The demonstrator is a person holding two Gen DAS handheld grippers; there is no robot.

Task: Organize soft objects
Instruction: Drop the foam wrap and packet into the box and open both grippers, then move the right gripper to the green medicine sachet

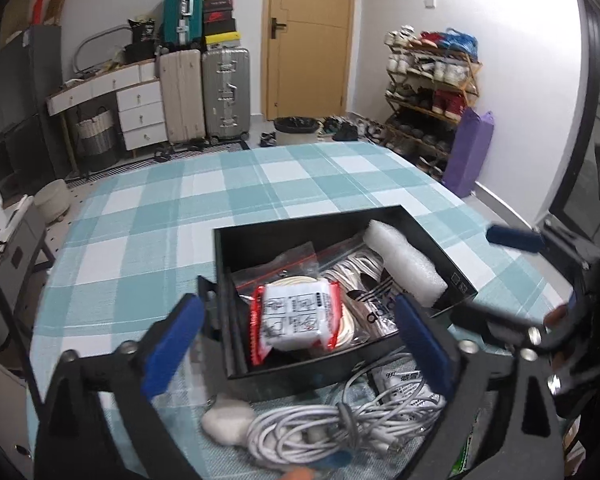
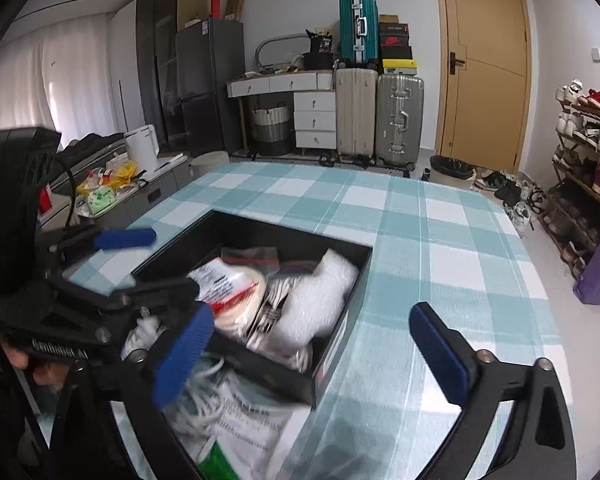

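Note:
A black box [image 1: 284,368] sits on the checked bed. In it lie a red and white packet [image 1: 294,320], a white foam roll [image 1: 404,266], zip bags and a black and white striped bag [image 1: 374,300]. My left gripper [image 1: 296,344] is open and empty above the box's near end, over the packet. In front of the box lie a white cable bundle [image 1: 340,428], a white fluffy item [image 1: 226,420] and a printed bag [image 1: 404,384]. My right gripper [image 2: 312,354] is open and empty over the box's near right corner [image 2: 300,380]. The left gripper also shows in the right wrist view [image 2: 148,264].
The bed has a teal and white checked cover [image 1: 220,208]. Beyond it stand suitcases [image 1: 224,92], a white drawer unit [image 1: 140,116], a door [image 1: 308,40] and a shoe rack [image 1: 432,88]. A grey side cabinet with clutter [image 2: 112,184] stands left of the bed.

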